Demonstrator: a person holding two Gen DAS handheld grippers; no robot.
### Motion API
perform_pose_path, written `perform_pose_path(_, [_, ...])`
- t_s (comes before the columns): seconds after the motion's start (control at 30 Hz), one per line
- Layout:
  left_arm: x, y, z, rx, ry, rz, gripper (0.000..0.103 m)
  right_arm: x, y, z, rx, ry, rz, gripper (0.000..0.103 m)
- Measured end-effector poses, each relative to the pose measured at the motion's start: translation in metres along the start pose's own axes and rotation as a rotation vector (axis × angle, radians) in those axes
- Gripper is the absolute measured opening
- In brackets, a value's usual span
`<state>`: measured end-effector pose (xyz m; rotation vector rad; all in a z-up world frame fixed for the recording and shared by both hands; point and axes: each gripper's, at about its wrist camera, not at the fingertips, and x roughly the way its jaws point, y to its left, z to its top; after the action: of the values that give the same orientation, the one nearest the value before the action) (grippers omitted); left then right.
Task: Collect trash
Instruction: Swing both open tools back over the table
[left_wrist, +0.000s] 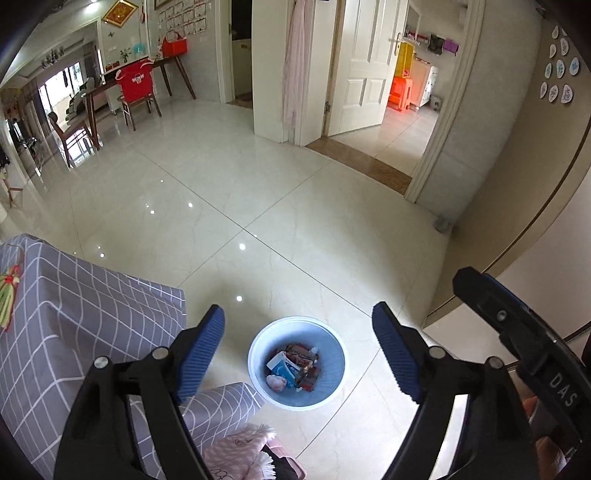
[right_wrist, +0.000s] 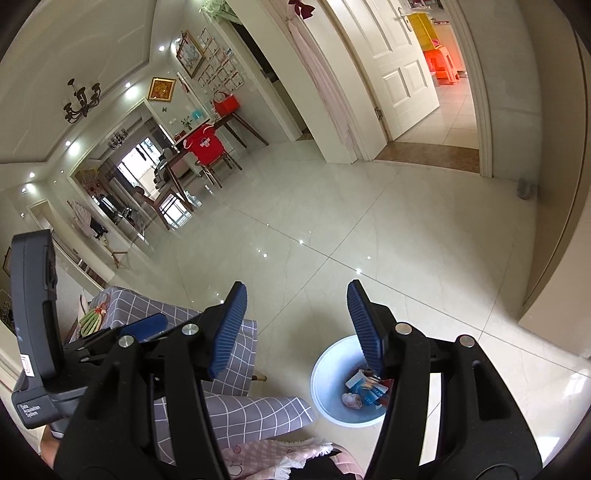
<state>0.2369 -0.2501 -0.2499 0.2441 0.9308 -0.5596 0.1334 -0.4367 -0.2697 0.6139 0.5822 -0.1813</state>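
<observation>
While hanging above the pale tiled floor (left_wrist: 258, 192), left gripper (left_wrist: 298, 326) spread wide, blue ribbed pads (left_wrist: 199, 350) well apart, nothing between them. Straight below the gap: light blue waste bin (left_wrist: 297, 363), upright on the tiles, holding wrappers and a blue-and-white carton (left_wrist: 284, 365), plus a pinkish crumpled wad (left_wrist: 276, 382) near its near wall. Just left of the bin, grey checked cloth (left_wrist: 74, 332) draped over furniture. Pink fringed fabric (left_wrist: 243, 450) at the bottom edge. Part of the other gripper at far right.

From the right wrist: right gripper (right_wrist: 295, 325) also parted, though less widely, pads (right_wrist: 229, 328) bare, nothing pinched. Same waste bin (right_wrist: 332, 373) down on the floor to the right, partly hidden behind the right-hand finger; trash (right_wrist: 364, 391) visible inside. Grey checked cloth (right_wrist: 229, 410) left of the bin, close beside it. Left gripper's dark housing (right_wrist: 35, 302) at the left edge. Open white door (right_wrist: 399, 66) far off.
</observation>
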Motion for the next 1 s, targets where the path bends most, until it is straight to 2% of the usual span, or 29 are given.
perform_pose_path(0.2, [-0.022, 0.007, -0.007, -0.022, -0.028, 0.015, 0.08, -0.004, 0.013, -0.003, -0.022, 0.01, 0.013, 0.057])
perform_pose_path(0.47, [-0.073, 0.061, -0.018, -0.092, -0.091, 0.08, 0.08, -0.007, 0.066, -0.012, -0.094, 0.028, 0.076, 0.057])
perform_pose_path(0.6, [-0.108, 0.116, -0.032, -0.163, -0.128, 0.138, 0.08, 0.001, 0.112, -0.025, -0.156, 0.059, 0.133, 0.058])
perform_pose_path(0.73, [-0.142, 0.181, -0.052, -0.248, -0.164, 0.242, 0.08, 0.014, 0.17, -0.043, -0.231, 0.1, 0.201, 0.058])
perform_pose_path(0.93, [-0.176, 0.288, -0.082, -0.394, -0.171, 0.397, 0.08, 0.043, 0.253, -0.07, -0.324, 0.171, 0.287, 0.059])
perform_pose_path(1.0, [-0.182, 0.32, -0.092, -0.446, -0.169, 0.422, 0.08, 0.057, 0.281, -0.079, -0.351, 0.198, 0.311, 0.059])
